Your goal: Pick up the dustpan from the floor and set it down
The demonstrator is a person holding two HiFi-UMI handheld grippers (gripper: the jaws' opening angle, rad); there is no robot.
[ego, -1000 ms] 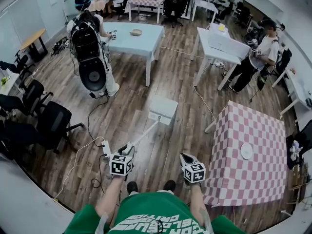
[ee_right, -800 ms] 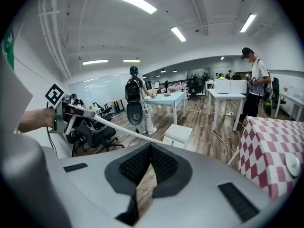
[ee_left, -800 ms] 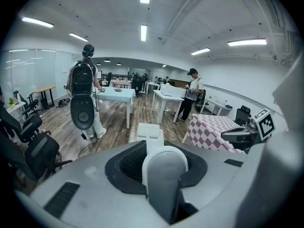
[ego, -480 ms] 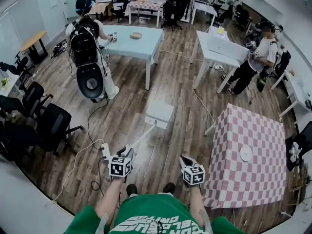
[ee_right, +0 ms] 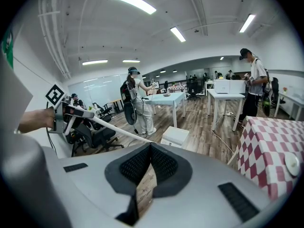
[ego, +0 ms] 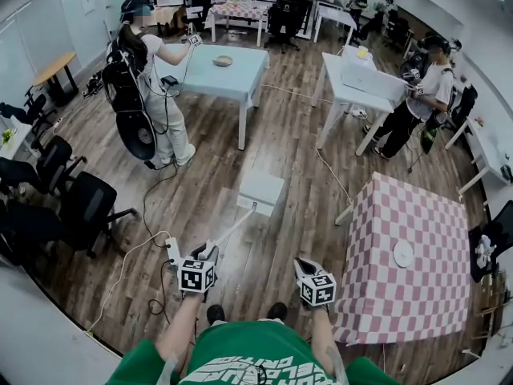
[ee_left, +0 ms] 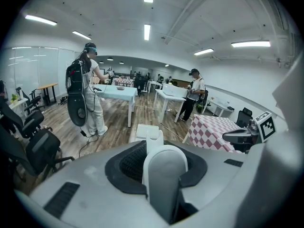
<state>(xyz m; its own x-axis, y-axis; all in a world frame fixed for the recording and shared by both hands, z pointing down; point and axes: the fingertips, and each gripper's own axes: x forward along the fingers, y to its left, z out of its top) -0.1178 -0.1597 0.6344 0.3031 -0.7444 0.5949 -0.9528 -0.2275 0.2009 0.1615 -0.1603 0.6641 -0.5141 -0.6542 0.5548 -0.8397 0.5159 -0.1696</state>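
Nothing is moving: my left gripper (ego: 210,252) is still holding the handle (ego: 234,228) of the dustpan (ego: 261,191) in its jaws, my right gripper (ego: 300,264) is keeping its jaws closed and empty, so the set-down is still waiting.

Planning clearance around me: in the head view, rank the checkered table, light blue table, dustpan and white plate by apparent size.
1. checkered table, largest
2. light blue table, though it stands farther off, so true size is unsure
3. dustpan
4. white plate, smallest

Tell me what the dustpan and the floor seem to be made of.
Dustpan: likely plastic, white and smooth with a matte look; its ribbed pan and moulded handle suggest it. Floor: wood or wood-look laminate, brown planks with grain and a faint sheen; which one I cannot tell.
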